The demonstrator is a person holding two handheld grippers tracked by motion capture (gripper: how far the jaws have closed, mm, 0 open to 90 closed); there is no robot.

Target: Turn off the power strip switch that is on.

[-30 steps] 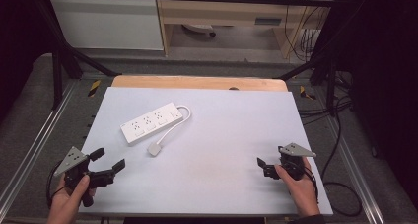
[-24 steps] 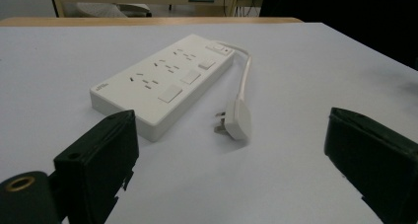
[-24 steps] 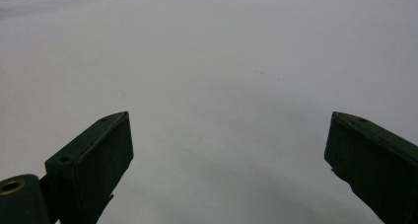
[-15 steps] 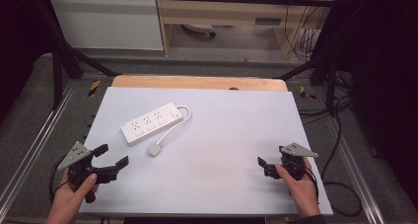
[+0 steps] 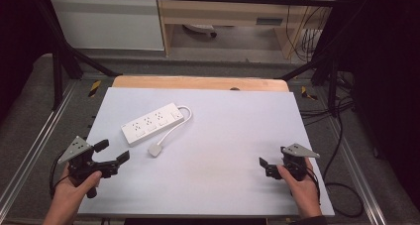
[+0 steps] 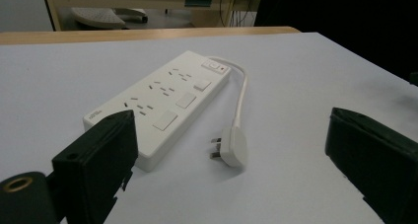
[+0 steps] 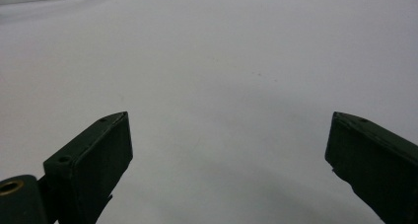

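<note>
A white power strip (image 5: 151, 123) with three sockets lies left of centre on the pale table (image 5: 228, 131). Its short cable (image 5: 174, 127) loops round to a white plug (image 5: 155, 149) lying just in front of it. My left gripper (image 5: 113, 151) is held at the front left, open and empty, pointing at the strip and plug. In the left gripper view the strip (image 6: 165, 98) and plug (image 6: 232, 145) lie just beyond the wide-apart jaws of that gripper (image 6: 229, 120). My right gripper (image 5: 272, 156) rests at the front right, open over bare table, as the right gripper view (image 7: 229, 118) confirms.
A strip of the wooden tabletop (image 5: 198, 83) shows along the far edge. Metal frame rails (image 5: 44, 136) run down both sides, and cables (image 5: 341, 185) trail on the floor at the right. Cabinets (image 5: 109, 22) stand beyond the table.
My left gripper has shifted a little forward and to the right, toward the plug. The right gripper has stayed where it was.
</note>
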